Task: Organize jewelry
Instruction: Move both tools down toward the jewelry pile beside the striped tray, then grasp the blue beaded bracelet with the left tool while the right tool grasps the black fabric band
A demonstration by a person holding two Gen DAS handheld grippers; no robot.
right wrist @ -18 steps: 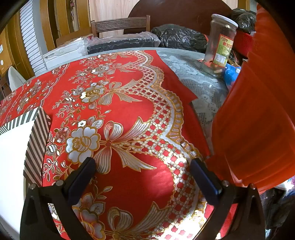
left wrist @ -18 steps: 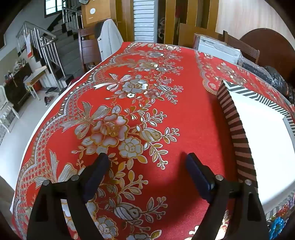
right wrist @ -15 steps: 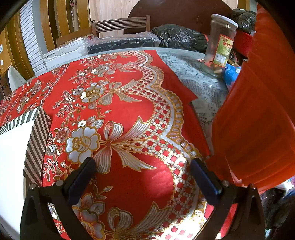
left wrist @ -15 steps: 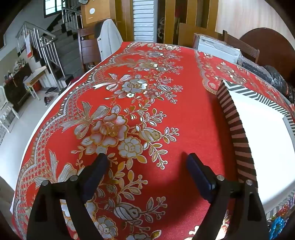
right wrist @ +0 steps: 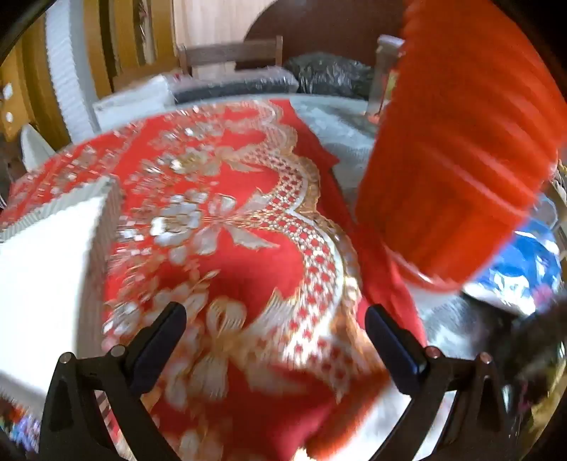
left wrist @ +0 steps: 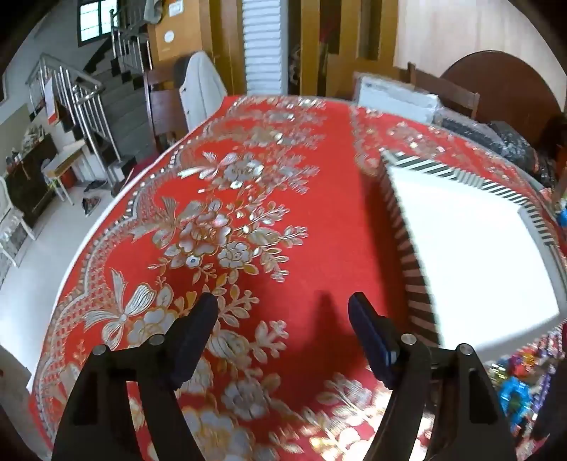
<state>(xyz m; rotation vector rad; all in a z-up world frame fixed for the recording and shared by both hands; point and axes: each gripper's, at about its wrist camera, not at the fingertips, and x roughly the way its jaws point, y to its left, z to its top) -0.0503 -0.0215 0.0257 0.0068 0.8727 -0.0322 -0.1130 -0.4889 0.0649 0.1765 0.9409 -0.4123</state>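
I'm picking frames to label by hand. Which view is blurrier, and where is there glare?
Right wrist: heavy motion smear across the red tablecloth and red stack. Left wrist: sharper, blur near the bottom edge; the white box lid is blown out, fisheye bending the table's edges.

Both views are lit by soft, even daylight; in the left wrist view a bright window [left wrist: 93,19] is seen at the upper left of the frame. Glints are thrown off the metallic pattern of the red cloth [left wrist: 329,220]. A short dark shadow [left wrist: 324,312] is cast on the cloth at lower centre. The white box top [left wrist: 471,248] is nearly blown out. Strong fisheye bending and black vignetting are seen at the corners. The right wrist view is heavily smeared by motion blur, worst on the orange-red mass [right wrist: 457,159] at the right; the left view is blurred only mildly.
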